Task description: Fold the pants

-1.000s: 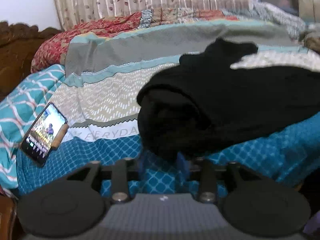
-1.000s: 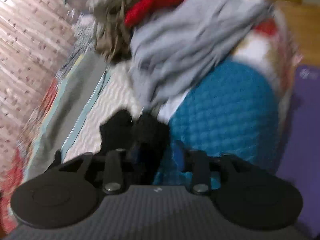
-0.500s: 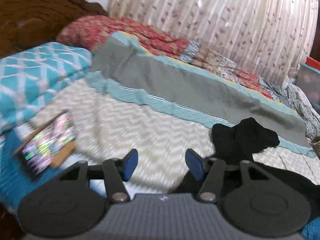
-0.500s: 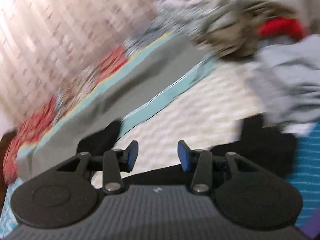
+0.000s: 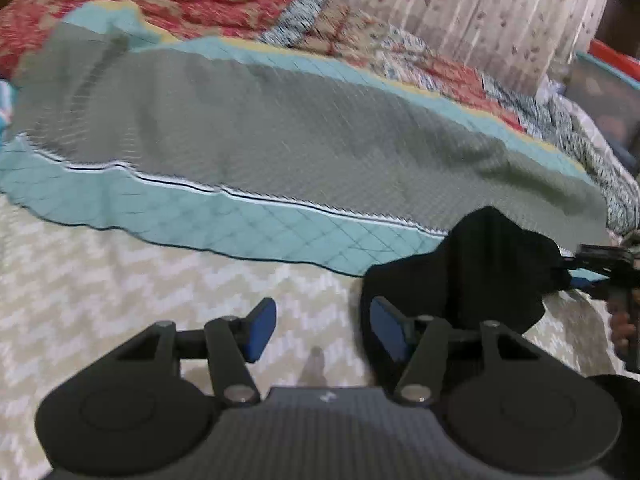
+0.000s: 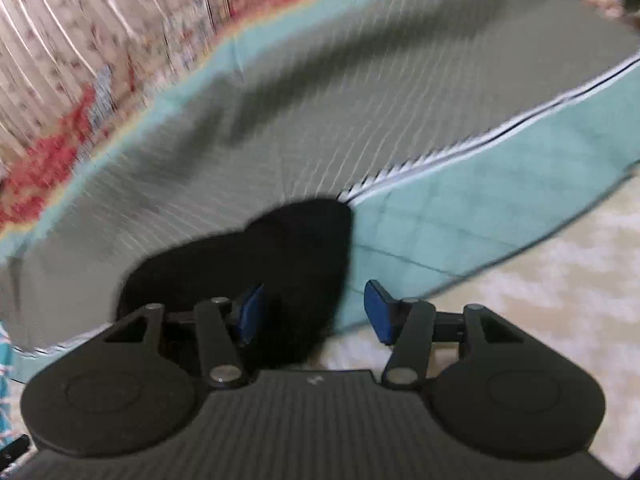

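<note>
Counting one black pants (image 5: 472,276), two parted claws (image 5: 322,330) (image 6: 312,314).

The pants (image 5: 472,280) lie on the bedspread (image 5: 120,280), seemingly before the curtain (image 5: 480,12), right of the left gripper (image 5: 322,330).

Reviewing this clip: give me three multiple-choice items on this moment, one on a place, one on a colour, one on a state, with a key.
1. In the left wrist view, where do the pants lie relative to the left gripper?
A. To its right
B. To its left
C. Beneath a pillow

2. What colour are the pads on the right gripper?
A. Red
B. Blue
C. White

3. How do the left gripper's jaws stand?
A. Clamped on the pants
B. Clamped on the bedspread
C. Apart, nothing between them

Key: A, the black cloth sits at the right, partly behind the right finger; B, both pads show blue; C, only the zigzag bedspread shows in the gap.
</note>
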The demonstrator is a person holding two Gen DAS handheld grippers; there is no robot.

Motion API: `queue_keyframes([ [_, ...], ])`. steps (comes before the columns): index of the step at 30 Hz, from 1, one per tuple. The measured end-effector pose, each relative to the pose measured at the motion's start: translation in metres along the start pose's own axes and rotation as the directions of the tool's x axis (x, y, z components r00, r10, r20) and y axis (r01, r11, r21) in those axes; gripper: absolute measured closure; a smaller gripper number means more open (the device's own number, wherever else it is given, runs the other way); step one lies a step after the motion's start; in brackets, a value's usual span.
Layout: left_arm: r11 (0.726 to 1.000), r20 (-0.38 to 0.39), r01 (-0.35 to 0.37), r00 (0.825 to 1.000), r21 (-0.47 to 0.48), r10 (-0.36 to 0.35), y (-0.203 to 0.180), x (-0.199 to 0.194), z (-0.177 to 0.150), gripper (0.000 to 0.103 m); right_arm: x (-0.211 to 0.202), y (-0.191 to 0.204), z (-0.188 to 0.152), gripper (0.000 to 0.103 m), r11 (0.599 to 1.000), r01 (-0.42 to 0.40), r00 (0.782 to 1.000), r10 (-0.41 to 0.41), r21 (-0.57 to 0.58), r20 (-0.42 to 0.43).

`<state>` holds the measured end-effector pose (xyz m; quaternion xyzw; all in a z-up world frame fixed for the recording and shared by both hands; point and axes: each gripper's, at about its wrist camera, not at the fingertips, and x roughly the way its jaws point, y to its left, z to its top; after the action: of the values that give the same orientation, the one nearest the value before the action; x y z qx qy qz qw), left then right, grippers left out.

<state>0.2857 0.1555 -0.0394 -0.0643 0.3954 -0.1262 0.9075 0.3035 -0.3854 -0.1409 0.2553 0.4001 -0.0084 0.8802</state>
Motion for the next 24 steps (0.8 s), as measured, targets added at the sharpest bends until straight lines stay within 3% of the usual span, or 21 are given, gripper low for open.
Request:
queue_keyframes([
  [1,1.0,-0.017,0.002,1.0,0.006,-0.002,-0.003,0.008,0.002,0.048,0.003,0.008,-0.001,0.094,0.999,0.019,1.0,-0.019,-0.032,0.014],
  [2,1.0,-0.036,0.003,0.999,0.014,-0.003,-0.006,0.016,0.004,0.048,-0.001,0.013,0.003,0.094,0.998,0.008,1.0,-0.007,-0.057,0.014],
  [5,0.999,-0.052,0.016,0.999,0.048,-0.014,-0.016,0.029,0.011,0.047,-0.061,0.001,0.03,0.094,0.994,-0.111,0.975,0.113,-0.018,0.19],
  [7,0.997,-0.054,0.029,0.998,0.067,-0.025,-0.021,0.036,0.015,0.044,-0.114,-0.018,0.05,0.094,0.996,-0.071,0.937,0.082,-0.044,0.338],
  [9,0.996,-0.067,0.05,0.997,0.074,-0.046,-0.027,0.045,0.018,0.043,-0.156,-0.039,0.065,0.094,0.996,0.045,0.892,-0.004,-0.08,0.452],
  [10,0.995,-0.083,0.064,0.995,0.079,-0.058,-0.031,0.05,0.02,0.043,-0.168,-0.049,0.069,0.094,0.993,0.085,0.88,-0.035,-0.084,0.473],
  [14,0.984,-0.174,0.146,0.977,0.102,-0.126,-0.057,0.07,0.022,0.043,-0.193,-0.087,0.073,0.094,0.983,0.18,0.881,-0.144,-0.038,0.451],
  [18,0.962,-0.242,0.246,0.947,0.116,-0.213,-0.081,0.072,0.016,0.043,-0.203,-0.116,0.056,0.094,0.98,0.2,0.877,-0.182,0.007,0.444],
  [20,0.949,-0.273,0.3,0.925,0.097,-0.264,-0.09,0.067,0.006,0.037,-0.208,-0.134,0.044,0.094,0.977,0.206,0.869,-0.207,0.051,0.45],
  [22,0.94,-0.325,0.323,0.906,0.114,-0.271,-0.1,0.065,-0.012,0.033,-0.213,-0.159,0.032,0.094,0.969,0.22,0.86,-0.249,0.115,0.445],
  [24,0.933,-0.354,0.326,0.9,0.154,-0.256,-0.109,0.061,-0.031,0.039,-0.213,-0.18,0.021,0.094,0.957,0.231,0.857,-0.286,0.178,0.429],
])
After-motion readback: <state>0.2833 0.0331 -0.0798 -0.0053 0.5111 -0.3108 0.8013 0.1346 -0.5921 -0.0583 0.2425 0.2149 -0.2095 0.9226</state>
